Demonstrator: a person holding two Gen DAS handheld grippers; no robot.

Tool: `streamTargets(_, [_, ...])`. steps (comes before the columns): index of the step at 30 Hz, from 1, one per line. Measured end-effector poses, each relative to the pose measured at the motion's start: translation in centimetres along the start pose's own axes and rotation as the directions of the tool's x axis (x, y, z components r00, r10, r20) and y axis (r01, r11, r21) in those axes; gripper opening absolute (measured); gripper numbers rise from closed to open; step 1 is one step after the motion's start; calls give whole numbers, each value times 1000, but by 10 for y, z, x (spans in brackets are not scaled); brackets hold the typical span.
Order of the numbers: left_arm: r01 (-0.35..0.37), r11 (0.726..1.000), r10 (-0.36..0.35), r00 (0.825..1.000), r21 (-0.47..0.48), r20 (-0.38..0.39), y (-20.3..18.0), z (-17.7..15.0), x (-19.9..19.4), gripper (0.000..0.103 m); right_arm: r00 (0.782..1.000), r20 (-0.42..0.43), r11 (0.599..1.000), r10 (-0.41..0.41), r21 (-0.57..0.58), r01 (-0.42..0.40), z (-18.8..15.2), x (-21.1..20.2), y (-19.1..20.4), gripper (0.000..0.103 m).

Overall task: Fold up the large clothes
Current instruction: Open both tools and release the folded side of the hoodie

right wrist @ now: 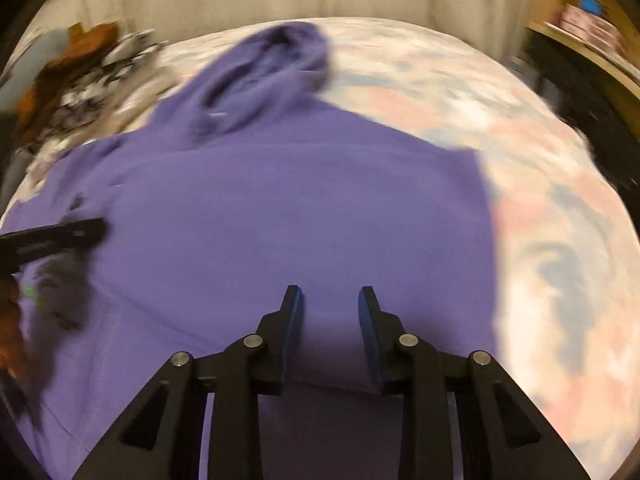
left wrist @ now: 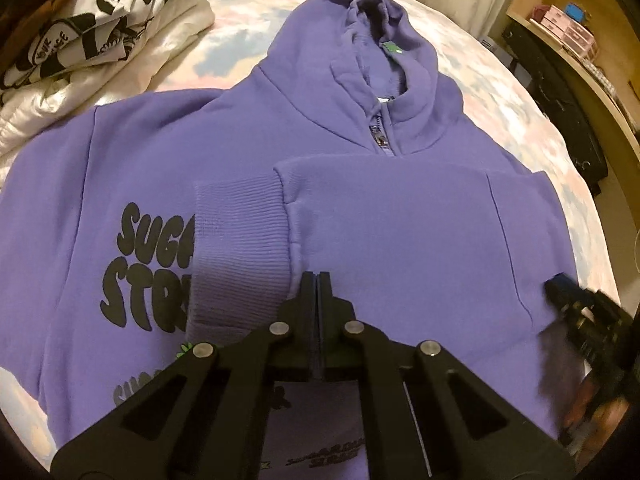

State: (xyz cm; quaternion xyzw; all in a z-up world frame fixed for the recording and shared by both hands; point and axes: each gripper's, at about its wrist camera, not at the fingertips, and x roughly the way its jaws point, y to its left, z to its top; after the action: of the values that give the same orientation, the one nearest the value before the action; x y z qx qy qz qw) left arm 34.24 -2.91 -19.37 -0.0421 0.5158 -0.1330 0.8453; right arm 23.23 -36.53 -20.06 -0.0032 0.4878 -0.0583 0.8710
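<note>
A purple zip hoodie (left wrist: pixel 400 216) with black lettering lies front up on the bed, hood at the far end. Its right sleeve is folded across the chest, with the ribbed cuff (left wrist: pixel 240 240) near the middle. My left gripper (left wrist: pixel 318 280) is shut just above the folded sleeve beside the cuff; I cannot tell whether it pinches cloth. My right gripper (right wrist: pixel 330 300) is open and empty over the hoodie's (right wrist: pixel 280 208) right side; it also shows blurred in the left wrist view (left wrist: pixel 560 288). The left gripper shows in the right wrist view (right wrist: pixel 80 232).
The bed has a pastel patterned cover (left wrist: pixel 500 96). A pile of black-and-white and white clothes (left wrist: pixel 100 40) lies at the far left of the bed. A wooden shelf with boxes (left wrist: pixel 572 28) stands to the right, with dark bags below.
</note>
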Motion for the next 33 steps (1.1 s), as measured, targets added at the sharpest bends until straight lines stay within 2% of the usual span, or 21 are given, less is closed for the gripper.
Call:
streamTargets(1, [-4, 1000, 4, 1000, 6, 0, 0, 1, 0, 1, 1000, 3, 1000, -12, 17, 12, -2, -1, -13, 28])
streamTargets(3, [-7, 1000, 7, 1000, 7, -1, 0, 1, 1, 1, 1000, 6, 998, 3, 59, -4, -10, -7, -43, 14])
streamTargets(5, [-8, 1000, 8, 1000, 3, -3, 0, 2, 2, 1, 999, -6, 996, -40, 76, 41, -16, -9, -60, 14])
streamTargets(8, [-18, 1000, 18, 1000, 1, -5, -1, 2, 2, 1, 998, -11, 994, -55, 97, 56, -20, -14, -67, 24])
streamTargets(11, [-17, 1000, 17, 1000, -1, -8, -2, 3, 5, 1, 998, -9, 993, -69, 91, 69, -23, -19, -73, 24])
streamTargets(18, [-38, 999, 38, 999, 16, 2, -10, -2, -9, 3, 999, -5, 989, -53, 140, 53, -9, -13, -61, 24])
streamTargets(20, [-40, 999, 40, 999, 26, 10, -14, -6, -17, 9, 999, -5, 987, -51, 154, 52, -8, -16, -58, 24])
streamTargets(25, [-57, 998, 55, 997, 21, 48, -17, -18, -42, 33, 999, 0, 983, -37, 178, 37, -17, -35, -50, 24])
streamTargets(33, [-92, 996, 91, 992, 8, 82, -16, -40, -85, 34, 998, 63, 983, 3, 183, -14, -33, -81, -28, 24])
